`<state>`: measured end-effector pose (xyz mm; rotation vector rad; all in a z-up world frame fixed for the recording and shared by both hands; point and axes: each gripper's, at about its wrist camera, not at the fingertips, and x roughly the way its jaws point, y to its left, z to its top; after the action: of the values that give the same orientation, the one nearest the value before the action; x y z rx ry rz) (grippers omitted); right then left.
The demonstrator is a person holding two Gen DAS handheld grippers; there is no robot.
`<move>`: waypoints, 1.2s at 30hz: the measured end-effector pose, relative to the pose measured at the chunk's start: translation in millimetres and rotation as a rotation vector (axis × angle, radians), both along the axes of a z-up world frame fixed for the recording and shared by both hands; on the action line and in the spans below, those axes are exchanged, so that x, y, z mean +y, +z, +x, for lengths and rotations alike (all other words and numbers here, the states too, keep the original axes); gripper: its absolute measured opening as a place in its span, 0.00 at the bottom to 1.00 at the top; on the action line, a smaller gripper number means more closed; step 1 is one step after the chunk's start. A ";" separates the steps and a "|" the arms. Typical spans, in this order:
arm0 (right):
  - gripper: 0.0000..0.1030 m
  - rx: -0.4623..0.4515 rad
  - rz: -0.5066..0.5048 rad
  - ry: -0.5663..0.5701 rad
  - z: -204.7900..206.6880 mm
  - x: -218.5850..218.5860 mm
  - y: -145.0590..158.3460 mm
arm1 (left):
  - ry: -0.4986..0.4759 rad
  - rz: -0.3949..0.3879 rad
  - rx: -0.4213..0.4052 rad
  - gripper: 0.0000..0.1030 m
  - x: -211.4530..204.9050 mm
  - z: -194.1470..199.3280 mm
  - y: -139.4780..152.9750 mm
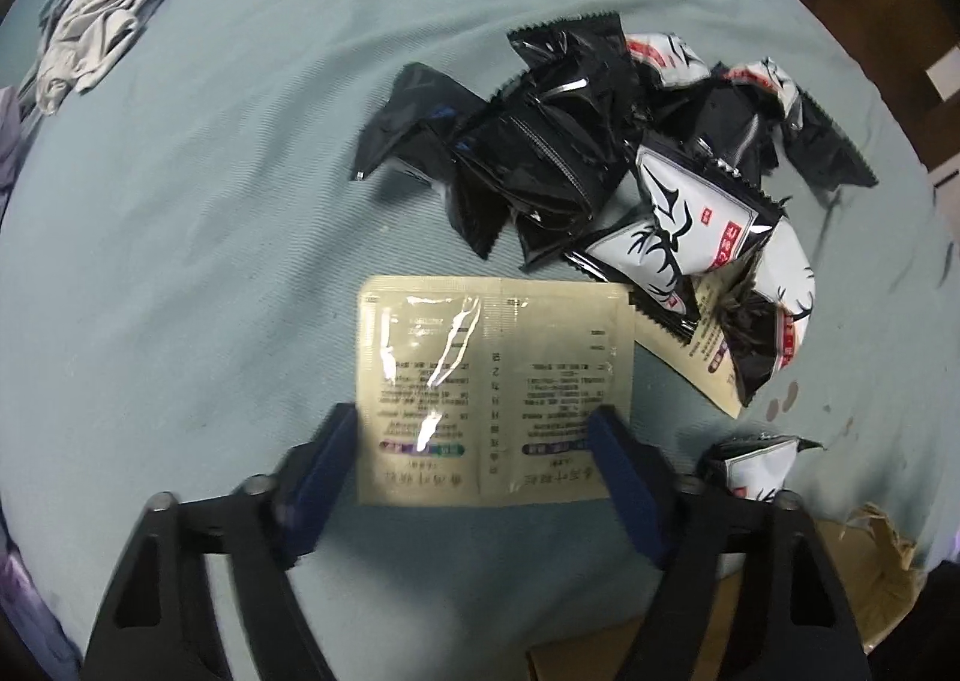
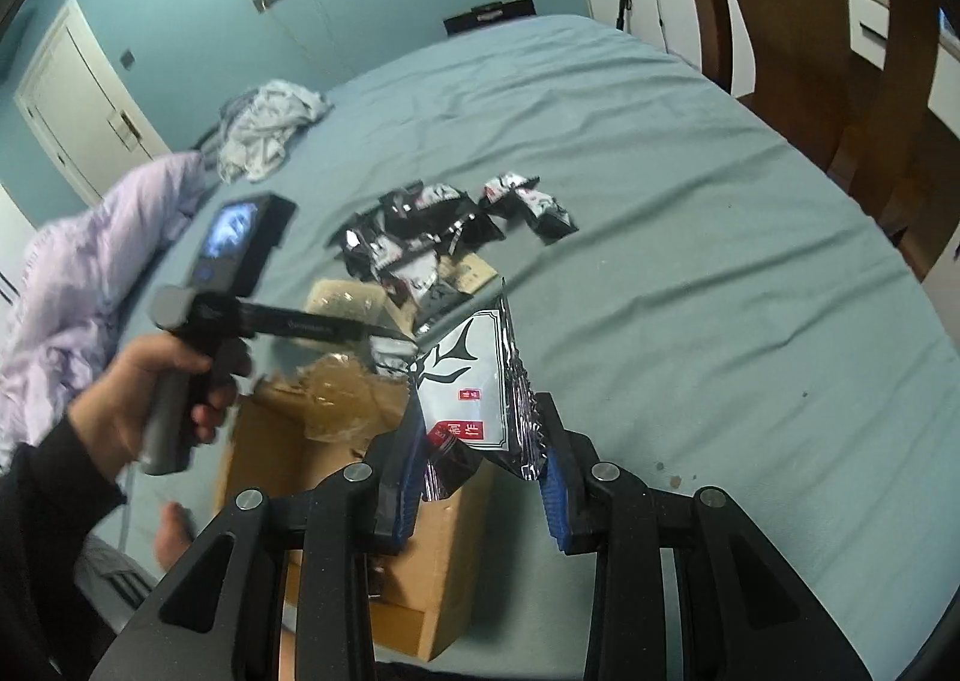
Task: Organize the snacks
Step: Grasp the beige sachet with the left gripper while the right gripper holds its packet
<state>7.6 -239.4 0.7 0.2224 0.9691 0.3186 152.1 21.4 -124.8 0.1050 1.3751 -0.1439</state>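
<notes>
Left gripper (image 1: 480, 429): its black arms with blue fingers (image 1: 624, 483) stand wide apart, one on each side of the flat beige double sachet with printed text (image 1: 495, 390). Whether the fingers touch the sachet edges, I cannot tell.
Beige sachet: it lies flat on the grey-blue bed sheet (image 1: 210, 231), just beside the pile of snacks; its far right corner goes under a white packet.
Pile of black and white foil snack packets (image 1: 600, 165): it lies on the sheet beyond the sachet, the packets lying over one another, some with the black back side up, some showing the white front with a black antler drawing and red labels.
Single small white and black packet (image 1: 759, 468): it lies apart from the pile, near the right finger of the left gripper, next to the torn edge of the box.
Right gripper (image 2: 480, 441): its fingers are partly closed and pinch one white foil snack packet with black antler drawing (image 2: 474, 387), which stands upright above the box.
Open brown cardboard box (image 2: 282, 459): it stands at the bed's near edge, its torn flap up.
Left hand (image 2: 144, 387): it grips the grey handle.
Crumpled grey cloth (image 1: 102, 39): far on the sheet, well apart from the snacks.
</notes>
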 end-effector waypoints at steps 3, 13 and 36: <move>0.31 0.028 -0.002 -0.010 9.3 4.2 -6.4 | 0.044 0.051 -0.037 0.00 8.6 -5.3 11.7; 0.31 -0.020 -0.045 -0.002 2.0 18.4 -1.5 | 0.141 -0.143 -0.138 0.00 47.1 -54.6 80.9; 0.31 0.007 0.049 -0.017 2.7 1.1 -2.6 | -0.033 -0.120 -0.201 0.92 -1.1 -86.8 103.2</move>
<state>10.3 -238.3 -1.9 0.2762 0.9662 0.3263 65.3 20.4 -21.6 0.0407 1.1623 -0.2363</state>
